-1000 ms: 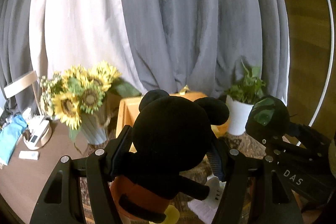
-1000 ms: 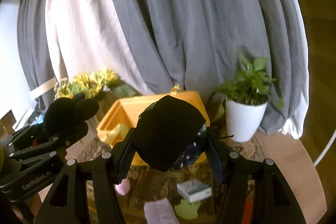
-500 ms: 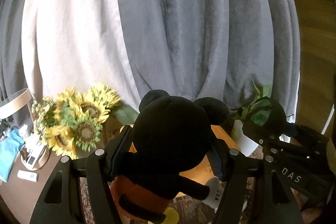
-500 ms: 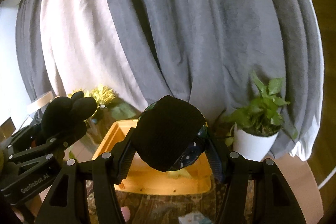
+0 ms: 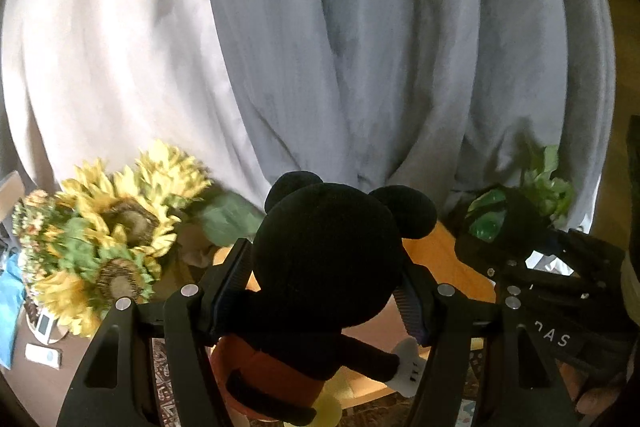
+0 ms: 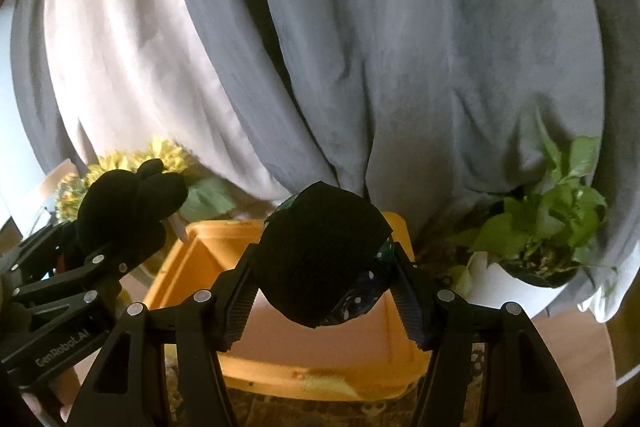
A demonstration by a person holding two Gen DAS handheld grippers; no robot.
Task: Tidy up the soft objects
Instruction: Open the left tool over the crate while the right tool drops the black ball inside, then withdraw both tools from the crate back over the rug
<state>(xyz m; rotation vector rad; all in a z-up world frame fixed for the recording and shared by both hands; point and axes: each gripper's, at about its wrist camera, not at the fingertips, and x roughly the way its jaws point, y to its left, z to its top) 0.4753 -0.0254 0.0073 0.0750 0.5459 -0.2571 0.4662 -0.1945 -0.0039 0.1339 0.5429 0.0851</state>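
Note:
My left gripper is shut on a Mickey Mouse plush with a black head, red shorts and a white glove, held in the air. My right gripper is shut on a dark ribbed soft object with a dotted blue and green underside. It also shows in the left wrist view, to the right. The plush shows at the left of the right wrist view. An open orange bin sits just beyond and below both grippers.
A sunflower bouquet stands left of the bin. A potted green plant in a white pot stands to its right. Grey and white curtains hang behind. Small white devices lie on the table at far left.
Both grippers have moved forward and closer to the orange bin, which now looks larger beneath them. Both keep hold of their soft objects.

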